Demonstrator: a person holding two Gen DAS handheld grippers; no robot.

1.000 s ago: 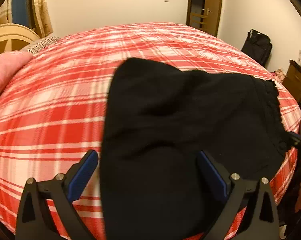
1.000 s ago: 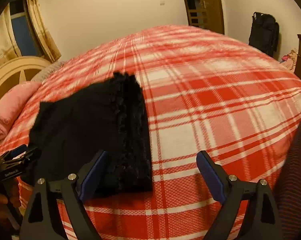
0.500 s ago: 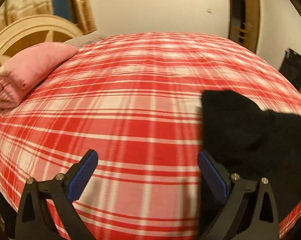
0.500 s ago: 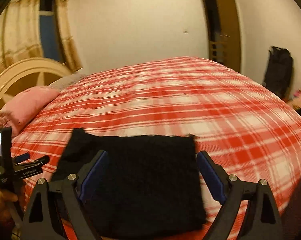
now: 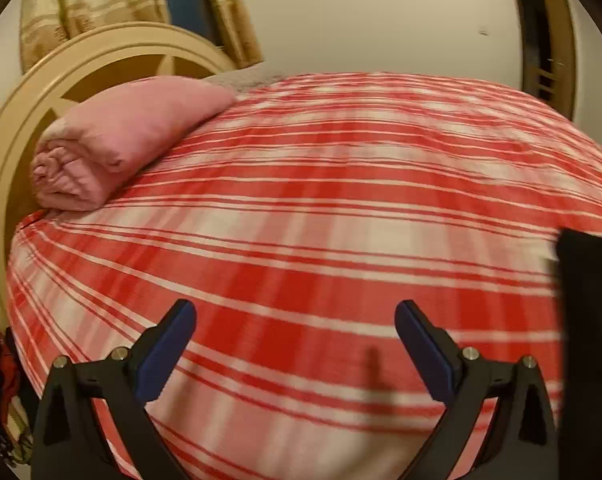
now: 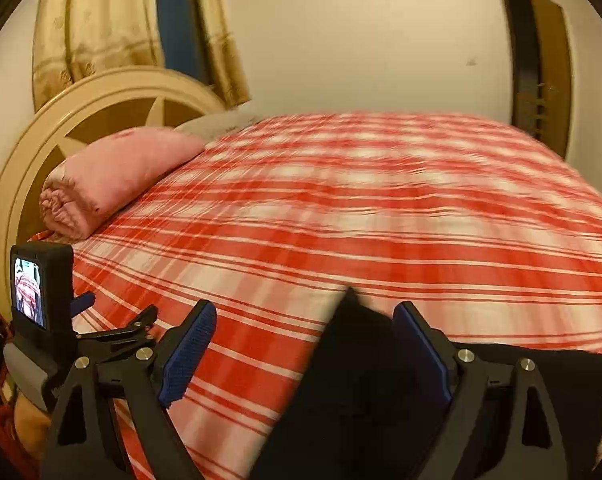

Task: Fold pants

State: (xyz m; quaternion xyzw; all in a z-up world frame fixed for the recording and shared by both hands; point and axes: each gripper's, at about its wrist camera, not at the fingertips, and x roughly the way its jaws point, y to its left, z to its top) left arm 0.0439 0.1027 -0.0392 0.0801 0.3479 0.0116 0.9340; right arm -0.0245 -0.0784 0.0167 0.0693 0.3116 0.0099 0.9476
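Under the spread right hand-held gripper (image 6: 303, 322), black pants (image 6: 357, 380); left hand-held gripper (image 5: 295, 320) spread too.

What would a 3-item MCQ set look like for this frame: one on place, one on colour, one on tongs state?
1. In the left wrist view, where are the black pants?
A. far right edge
B. on the pillow
C. centre of the bed

2. What colour is the pillow?
A. blue
B. pink
C. green

3. How do the left tongs and right tongs stand?
A. both shut on cloth
B. one shut
C. both open, holding nothing

Key: 1 A, dark cloth shows only at the right edge; 2 B, it is plainly pink; 3 C, wide gaps between the fingers, checked bedspread visible through.
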